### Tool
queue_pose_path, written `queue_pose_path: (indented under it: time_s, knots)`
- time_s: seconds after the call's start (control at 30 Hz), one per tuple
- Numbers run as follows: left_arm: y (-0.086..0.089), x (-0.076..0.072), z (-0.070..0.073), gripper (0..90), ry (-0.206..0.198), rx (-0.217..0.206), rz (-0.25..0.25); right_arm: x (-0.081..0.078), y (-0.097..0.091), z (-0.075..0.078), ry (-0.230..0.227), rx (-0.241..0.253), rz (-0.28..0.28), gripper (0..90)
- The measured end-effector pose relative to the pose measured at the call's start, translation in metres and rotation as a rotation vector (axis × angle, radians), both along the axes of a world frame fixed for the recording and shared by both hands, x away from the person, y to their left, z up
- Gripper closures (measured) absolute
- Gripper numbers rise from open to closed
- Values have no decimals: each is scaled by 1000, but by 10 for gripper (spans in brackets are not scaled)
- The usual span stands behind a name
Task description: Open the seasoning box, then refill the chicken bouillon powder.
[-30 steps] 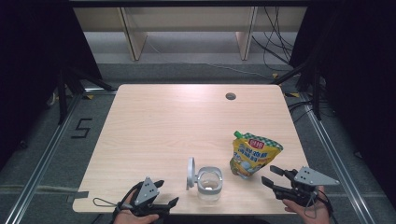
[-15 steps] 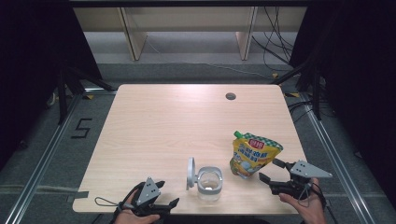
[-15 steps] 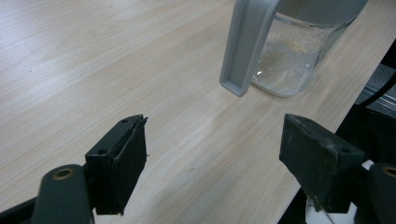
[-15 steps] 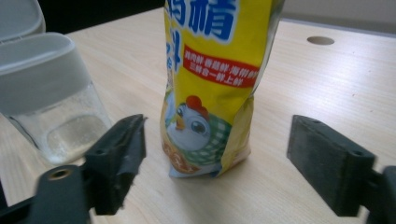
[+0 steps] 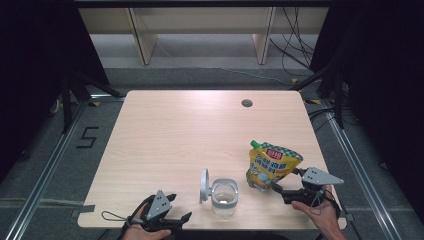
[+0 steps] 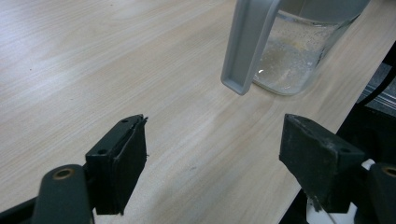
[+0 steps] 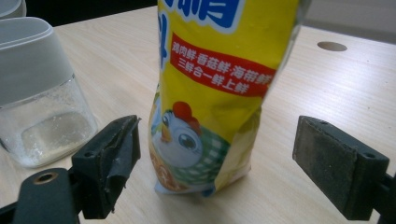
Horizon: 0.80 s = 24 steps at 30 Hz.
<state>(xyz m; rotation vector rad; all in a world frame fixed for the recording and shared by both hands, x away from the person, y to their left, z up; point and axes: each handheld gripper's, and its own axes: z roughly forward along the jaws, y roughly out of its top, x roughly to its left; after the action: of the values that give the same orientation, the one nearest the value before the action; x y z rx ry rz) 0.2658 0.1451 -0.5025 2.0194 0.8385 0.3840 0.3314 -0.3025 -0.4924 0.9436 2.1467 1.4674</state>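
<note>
Pale wooden table (image 5: 175, 135), dark floor around it. Right gripper (image 5: 280, 189) has just been opening, jaws wide, the upright yellow pouch (image 5: 270, 167) between them untouched. Left gripper (image 5: 177, 220) wide, near the glass jar (image 5: 223, 195).

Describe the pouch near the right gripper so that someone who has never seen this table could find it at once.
Start at the wooden table and look to its near right part, just ahead of the right gripper, whose jaws stand open. The pouch stands there upright. Unlike the clear jar with a grey lid beside it, it is bright yellow, with a cartoon chicken and a red label.
</note>
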Motion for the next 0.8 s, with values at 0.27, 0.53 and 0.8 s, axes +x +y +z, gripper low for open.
queue_pose_path:
  time_s: [0.27,0.53,0.8]
  knots:
    - [1,0,0,223,5,25,-9,8,4,-3,-31,-9,14,159]
    - [1,1,0,224,9,23,-14,13,10,-4,-67,-3,40,160]
    - [2,2,0,224,11,50,-15,15,17,-7,-54,17,51,161]
